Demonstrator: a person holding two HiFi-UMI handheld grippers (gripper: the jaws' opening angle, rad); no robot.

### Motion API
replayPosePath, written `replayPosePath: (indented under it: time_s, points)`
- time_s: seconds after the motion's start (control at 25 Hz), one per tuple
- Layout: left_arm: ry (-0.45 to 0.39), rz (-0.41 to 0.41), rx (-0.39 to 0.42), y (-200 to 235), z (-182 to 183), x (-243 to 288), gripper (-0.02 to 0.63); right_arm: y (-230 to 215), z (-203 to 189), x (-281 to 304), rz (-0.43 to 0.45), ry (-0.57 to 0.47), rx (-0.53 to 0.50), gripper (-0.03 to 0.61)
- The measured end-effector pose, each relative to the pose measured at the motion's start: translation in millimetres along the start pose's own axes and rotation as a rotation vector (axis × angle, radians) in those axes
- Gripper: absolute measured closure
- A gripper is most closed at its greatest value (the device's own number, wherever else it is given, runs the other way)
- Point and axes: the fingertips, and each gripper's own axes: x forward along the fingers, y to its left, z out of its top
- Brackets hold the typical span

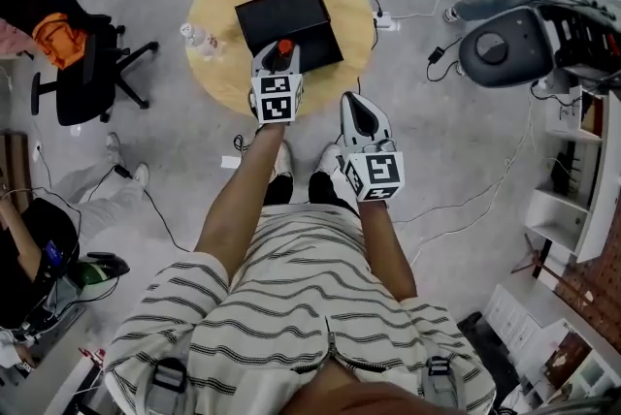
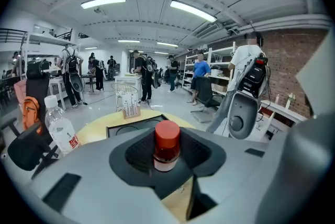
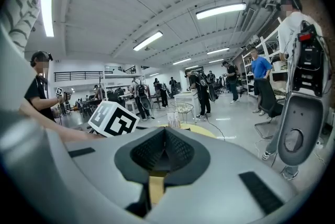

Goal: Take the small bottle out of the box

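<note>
Your left tongs are clamped on the small bottle, red cap up, held over the near edge of the black box on the round bench. Your right tongs are closed and empty. The bottle looks out of the box; at most, setting it down remains.

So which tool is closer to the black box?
Left. The left tool hangs over the near edge of the box, holding the bottle. The right tool is off the table, out past its near side.
</note>
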Motion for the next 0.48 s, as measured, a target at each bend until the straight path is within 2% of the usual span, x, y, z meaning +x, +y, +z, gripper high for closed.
replayPosePath:
  time_s: [0.48]
  points:
    - [-0.041, -0.062, 0.065, -14, 19, -30, 0.460, -8, 18, 13, -0.006, -0.030, 0.030, 0.560]
